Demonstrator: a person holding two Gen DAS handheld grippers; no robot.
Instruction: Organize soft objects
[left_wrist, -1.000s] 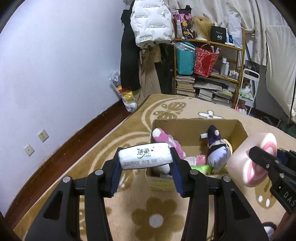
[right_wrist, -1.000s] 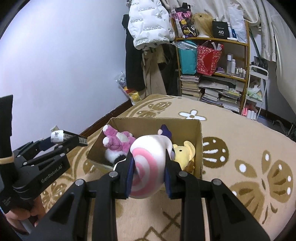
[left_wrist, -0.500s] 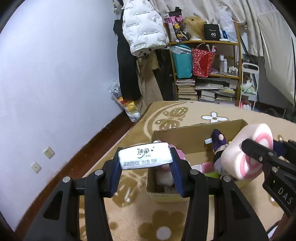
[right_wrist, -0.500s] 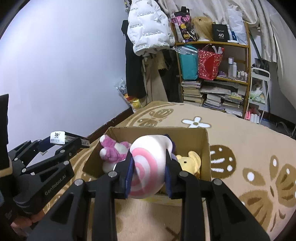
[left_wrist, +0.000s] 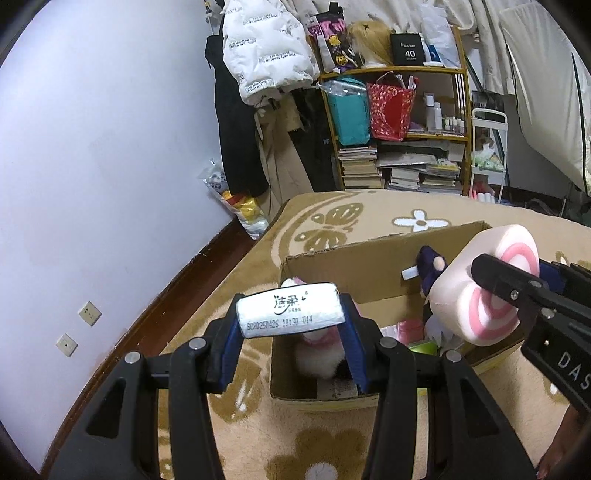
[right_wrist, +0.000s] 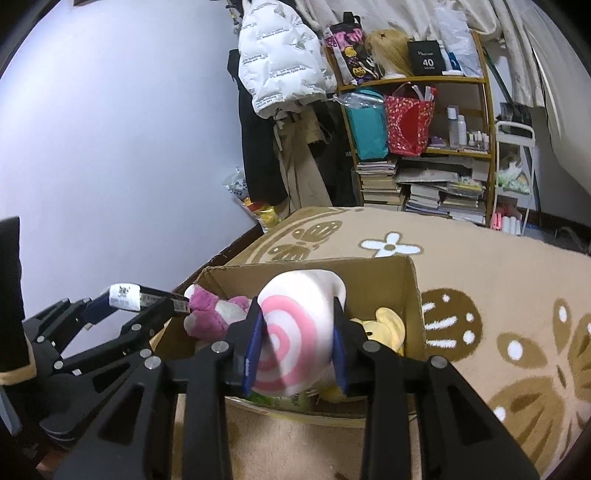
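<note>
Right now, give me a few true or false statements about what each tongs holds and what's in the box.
1. The left tongs grip a tissue pack. True.
2. The right tongs are empty. False: they clamp a pink swirl cushion.
3. A pink plush lies in the cardboard box. True.
4. The box stands on a shelf. False: it sits on the rug.
</note>
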